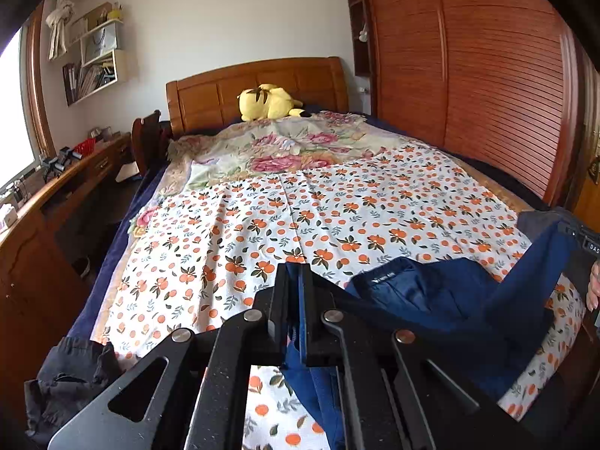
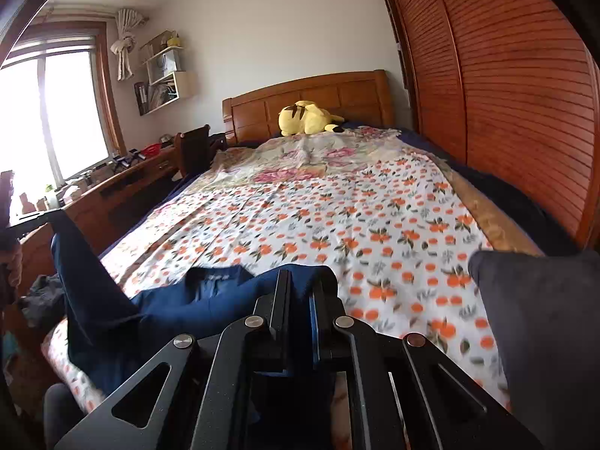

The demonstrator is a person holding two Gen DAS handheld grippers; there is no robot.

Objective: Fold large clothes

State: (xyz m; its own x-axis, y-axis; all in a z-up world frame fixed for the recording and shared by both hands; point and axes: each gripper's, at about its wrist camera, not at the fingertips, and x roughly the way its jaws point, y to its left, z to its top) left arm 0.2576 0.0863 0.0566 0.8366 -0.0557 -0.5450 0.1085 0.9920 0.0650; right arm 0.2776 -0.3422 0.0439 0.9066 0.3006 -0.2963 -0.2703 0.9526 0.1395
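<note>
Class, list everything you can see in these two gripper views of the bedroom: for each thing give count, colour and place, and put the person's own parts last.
Garment: one, navy, near end of the bed, clamped by both grippers.
Sheet: one, white with orange fruit, over the bed.
Blanket: one, pale with pink flowers, toward the headboard.
Plush: one, yellow, by the headboard.
Headboard: one, brown wood, far end.
Wardrobe: one, reddish slatted doors, beside the bed.
Shelves: one set, white, on the wall.
Desk: one, brown, under the window.
Dark clothes: one heap, black, at the bed's near corner.
Left gripper: black, jaws shut on the garment.
Right gripper: black, jaws shut on the garment.
</note>
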